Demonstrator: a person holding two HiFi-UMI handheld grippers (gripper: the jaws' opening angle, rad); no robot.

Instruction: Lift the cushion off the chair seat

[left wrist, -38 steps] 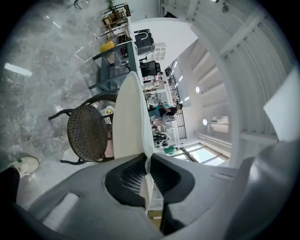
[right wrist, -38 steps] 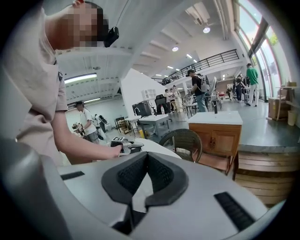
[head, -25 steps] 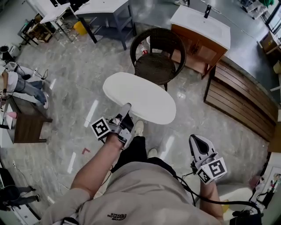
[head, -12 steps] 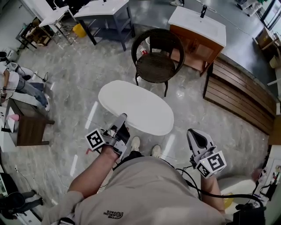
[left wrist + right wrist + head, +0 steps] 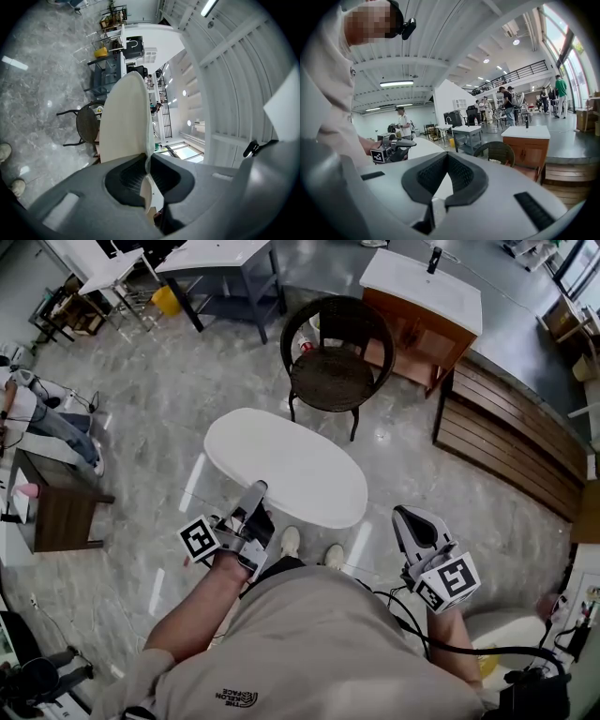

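The white oval cushion (image 5: 286,465) hangs in the air in front of me, off the dark wicker chair (image 5: 333,381), whose round seat lies bare behind it. My left gripper (image 5: 255,495) is shut on the cushion's near edge. In the left gripper view the cushion (image 5: 124,122) runs out from between the closed pads of that gripper (image 5: 147,161), with the chair (image 5: 86,124) beyond. My right gripper (image 5: 410,519) is held at my right side, shut and empty. The right gripper view shows its closed jaws (image 5: 446,157), the cushion (image 5: 423,147) and the chair (image 5: 499,152).
A wooden cabinet with a white top (image 5: 422,296) stands right of the chair. A slatted wooden platform (image 5: 516,456) lies at the right. A grey table (image 5: 220,259) and yellow bin (image 5: 170,299) are at the back, a small brown table (image 5: 56,502) at the left. My shoes (image 5: 291,542) are on the marble floor.
The left gripper drew the cushion back from the chair toward me, then held still. The right gripper shifted slightly and stayed shut.
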